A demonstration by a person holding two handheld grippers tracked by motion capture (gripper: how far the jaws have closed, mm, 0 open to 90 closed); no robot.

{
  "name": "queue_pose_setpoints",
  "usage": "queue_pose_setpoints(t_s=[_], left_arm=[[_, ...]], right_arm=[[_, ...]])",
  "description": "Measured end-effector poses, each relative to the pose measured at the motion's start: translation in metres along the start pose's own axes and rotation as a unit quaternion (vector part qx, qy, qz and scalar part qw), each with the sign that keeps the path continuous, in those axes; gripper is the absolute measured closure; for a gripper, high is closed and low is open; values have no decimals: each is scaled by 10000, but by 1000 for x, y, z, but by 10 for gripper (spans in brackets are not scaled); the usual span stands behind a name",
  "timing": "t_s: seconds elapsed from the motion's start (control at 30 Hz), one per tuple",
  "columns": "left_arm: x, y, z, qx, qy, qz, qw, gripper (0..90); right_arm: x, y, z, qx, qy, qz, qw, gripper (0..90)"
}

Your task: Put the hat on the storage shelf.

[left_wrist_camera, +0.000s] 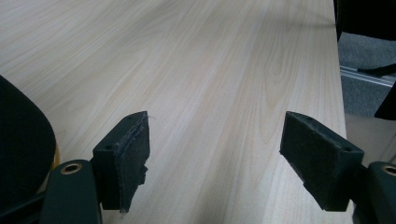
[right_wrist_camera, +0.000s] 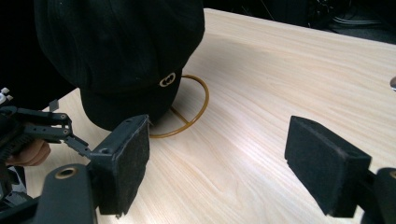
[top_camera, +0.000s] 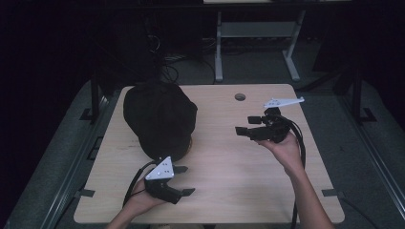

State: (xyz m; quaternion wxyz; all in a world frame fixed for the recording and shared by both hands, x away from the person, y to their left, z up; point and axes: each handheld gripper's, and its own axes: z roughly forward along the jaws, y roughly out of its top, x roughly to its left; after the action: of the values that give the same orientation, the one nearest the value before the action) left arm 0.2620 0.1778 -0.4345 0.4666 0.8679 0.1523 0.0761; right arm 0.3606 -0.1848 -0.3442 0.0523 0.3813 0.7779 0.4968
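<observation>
- Dim surroundings are framing a light wood-grain table (top_camera: 229, 157), with a round hole (top_camera: 240, 97) sitting near its far edge.
- Black cap (top_camera: 160, 119) is lying on the far-left part of the table; in the right gripper view the cap (right_wrist_camera: 116, 51) is showing a small metal eyelet (right_wrist_camera: 167, 80) on its side.
- Thin gold-coloured ring stand (right_wrist_camera: 191, 109) is sitting under the cap, part of its hoop and a cross bar showing on the tabletop beside the cap's lower edge.
- Left gripper (top_camera: 184, 180) is hovering at the near-left of the table, just in front of the cap and apart from it, with its grey three-cornered plate (top_camera: 161, 169) on top; its jaws are standing spread wide with bare table between them.
- Left hand (top_camera: 141, 198) is gripping that tool from below, a cable trailing beside it.
- Right gripper (top_camera: 242, 125) is being held over the right half of the table, well apart from the cap, pointing toward it; its jaws are also standing spread, pinching nothing.
- Right hand (top_camera: 286, 150) is supporting it, palm up.
</observation>
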Motion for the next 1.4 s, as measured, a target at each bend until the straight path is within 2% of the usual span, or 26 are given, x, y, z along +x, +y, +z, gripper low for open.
queue_pose_setpoints(t_s=[0.43,0.83,0.97,1.4], left_arm=[[-1,0,1,16,-22,20,10000,238],[-1,-1,2,26,-9,1,10000,238],[-1,-1,2,53,-16,-16,10000,238],[-2,-1,3,77,-10,-1,10000,238]], right_arm=[[-5,-27,-13,68,-32,122,9999,206],[-19,-61,-25,155,-148,362,9991,205],[-20,-70,-30,164,-112,458,9988,201],[-20,-98,-41,234,-165,512,9983,191]])
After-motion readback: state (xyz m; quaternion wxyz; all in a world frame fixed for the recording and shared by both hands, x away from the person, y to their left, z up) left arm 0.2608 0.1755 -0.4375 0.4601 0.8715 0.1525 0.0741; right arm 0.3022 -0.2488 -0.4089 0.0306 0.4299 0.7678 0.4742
